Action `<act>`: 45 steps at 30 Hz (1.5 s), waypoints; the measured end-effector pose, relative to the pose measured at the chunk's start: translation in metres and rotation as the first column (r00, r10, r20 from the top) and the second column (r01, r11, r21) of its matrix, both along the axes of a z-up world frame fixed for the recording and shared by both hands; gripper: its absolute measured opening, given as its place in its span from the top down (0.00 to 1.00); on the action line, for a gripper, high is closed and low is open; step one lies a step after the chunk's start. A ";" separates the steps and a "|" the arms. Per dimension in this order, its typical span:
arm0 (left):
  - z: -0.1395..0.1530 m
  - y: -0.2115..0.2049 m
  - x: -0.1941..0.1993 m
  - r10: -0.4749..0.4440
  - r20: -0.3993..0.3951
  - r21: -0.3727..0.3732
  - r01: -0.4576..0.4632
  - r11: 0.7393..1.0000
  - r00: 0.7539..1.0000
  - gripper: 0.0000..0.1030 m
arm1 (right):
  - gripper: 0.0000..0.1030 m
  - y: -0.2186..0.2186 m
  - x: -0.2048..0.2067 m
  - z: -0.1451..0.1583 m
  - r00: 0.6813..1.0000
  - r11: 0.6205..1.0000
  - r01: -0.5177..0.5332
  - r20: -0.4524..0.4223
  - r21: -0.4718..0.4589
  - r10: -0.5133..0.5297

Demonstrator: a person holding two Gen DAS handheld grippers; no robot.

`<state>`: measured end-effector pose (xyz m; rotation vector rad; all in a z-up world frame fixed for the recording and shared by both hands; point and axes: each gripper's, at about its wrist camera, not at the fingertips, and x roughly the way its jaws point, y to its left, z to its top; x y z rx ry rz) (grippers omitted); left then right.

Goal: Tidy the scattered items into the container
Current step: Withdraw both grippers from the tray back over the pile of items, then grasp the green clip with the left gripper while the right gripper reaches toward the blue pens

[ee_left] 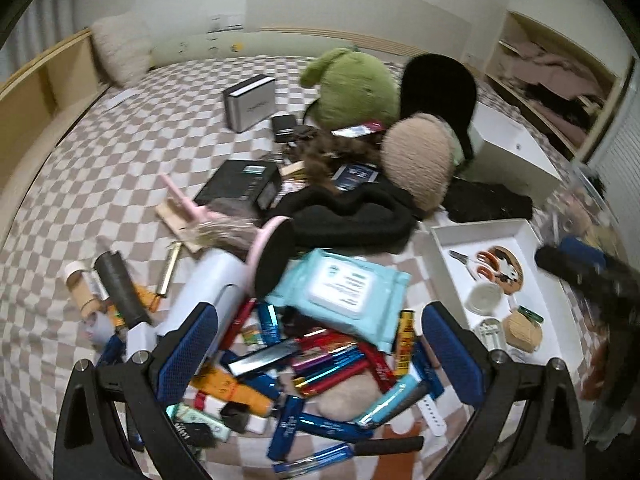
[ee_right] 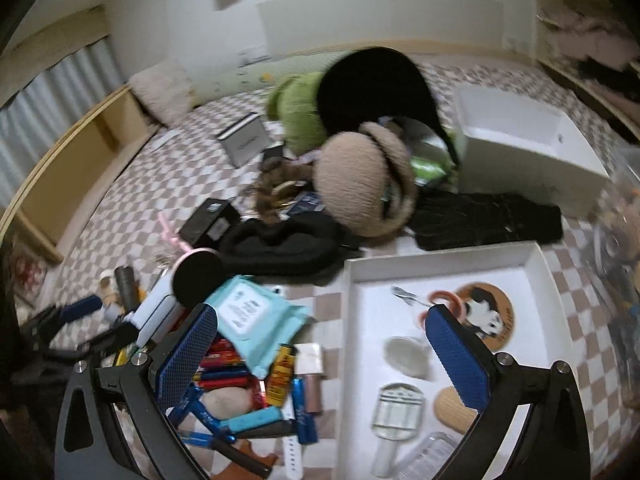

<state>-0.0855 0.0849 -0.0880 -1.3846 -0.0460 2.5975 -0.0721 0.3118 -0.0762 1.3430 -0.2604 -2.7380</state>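
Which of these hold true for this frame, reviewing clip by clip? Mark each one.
1. Both claws are open and hold nothing. True: left claw, right claw.
2. The white tray holds orange-handled scissors. True.
3. The blue wipes pack lies inside the tray. False: it lies on the pile beside the tray.
4. The bedspread is plain white. False: it is checkered.
5. The green plush sits in the tray. False: it sits behind the pile.
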 end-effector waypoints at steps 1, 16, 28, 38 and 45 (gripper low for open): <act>0.000 -0.005 0.000 0.007 0.001 0.002 -0.007 1.000 1.000 0.00 | 0.00 -0.007 -0.001 -0.002 1.000 1.000 -0.022 0.006 0.011 0.022; -0.010 -0.073 -0.002 0.017 0.094 0.038 -0.020 0.999 0.995 0.01 | 0.00 -0.072 -0.012 -0.045 0.962 0.969 -0.229 0.173 0.091 0.211; -0.063 -0.112 0.019 -0.025 0.200 -0.077 0.041 0.996 0.980 0.19 | 0.00 -0.088 -0.011 -0.058 0.927 0.940 -0.329 0.224 0.094 0.302; -0.108 -0.110 0.040 -0.110 0.306 -0.143 0.160 0.977 0.946 0.30 | 0.00 -0.101 -0.015 -0.078 0.891 0.920 -0.384 0.292 0.079 0.347; -0.128 -0.111 0.050 -0.125 0.373 -0.179 0.204 0.963 0.919 0.37 | 0.00 -0.114 -0.014 -0.090 0.862 0.895 -0.437 0.327 0.087 0.388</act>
